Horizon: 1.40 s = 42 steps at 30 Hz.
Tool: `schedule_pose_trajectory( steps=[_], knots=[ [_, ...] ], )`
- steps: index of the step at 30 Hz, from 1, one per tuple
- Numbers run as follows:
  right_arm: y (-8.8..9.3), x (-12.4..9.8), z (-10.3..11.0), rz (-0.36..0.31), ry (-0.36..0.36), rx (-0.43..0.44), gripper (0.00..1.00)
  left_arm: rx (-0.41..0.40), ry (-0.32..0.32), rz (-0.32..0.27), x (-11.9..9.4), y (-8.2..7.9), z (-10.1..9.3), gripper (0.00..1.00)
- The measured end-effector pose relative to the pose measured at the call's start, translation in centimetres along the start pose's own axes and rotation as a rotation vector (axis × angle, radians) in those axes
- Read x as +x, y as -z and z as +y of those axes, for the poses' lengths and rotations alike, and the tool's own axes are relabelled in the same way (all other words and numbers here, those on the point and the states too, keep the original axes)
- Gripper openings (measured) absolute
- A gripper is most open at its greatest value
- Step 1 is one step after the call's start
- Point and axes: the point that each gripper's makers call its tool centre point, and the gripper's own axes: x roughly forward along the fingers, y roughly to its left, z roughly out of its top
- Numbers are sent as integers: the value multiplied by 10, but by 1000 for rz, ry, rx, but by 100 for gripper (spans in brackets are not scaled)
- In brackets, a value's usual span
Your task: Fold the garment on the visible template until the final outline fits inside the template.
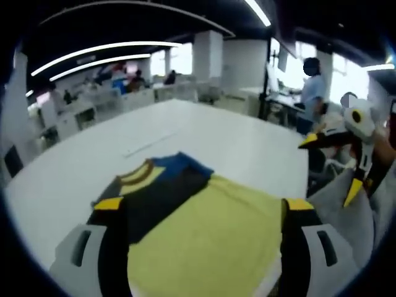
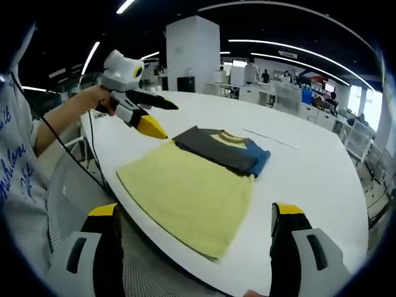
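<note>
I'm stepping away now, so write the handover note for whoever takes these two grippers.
Left gripper: open, holding nothing, raised over the table's near edge beside the shirt.
Right gripper: open, holding nothing, held off the table edge short of the shirt's hem.
Shirt: lies flat on the white table, yellow body toward the person, dark and blue part folded over at the collar end.
Template: I cannot make out its outline, so whether the shirt fits inside it is unconfirmed.
Done: at least one fold at the collar end.
Left: probably fold the yellow part further, then check the outline.
</note>
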Motion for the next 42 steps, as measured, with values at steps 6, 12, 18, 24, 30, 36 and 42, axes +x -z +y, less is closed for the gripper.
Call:
schedule_pose_trajectory(
  steps=[6, 12, 18, 24, 30, 36, 42],
  knots=[
    [0, 0, 1, -3, 0, 1, 100, -23, -37, -20, -10, 1, 4, 100],
    [2, 0, 2, -2, 2, 7, 100, -10, -63, -42, -21, -2, -3, 100],
    [1, -1, 1, -5, 4, 3, 100, -14, -78, -39, -30, 1, 6, 100],
    [-2, -1, 2, -12, 3, -1, 100, -26, -74, -48, -36, 3, 5, 100],
    [-3, -2, 1, -14, 13, -6, 100, -28, -89, -50, -44, 5, 6, 100],
    [-4, -3, 1, -12, 22, -14, 100, -40, -106, -50, -53, 9, 8, 100],
    [-6, -2, 5, -13, 16, -19, 100, -58, -118, -50, -63, 16, 6, 100]
  ],
)
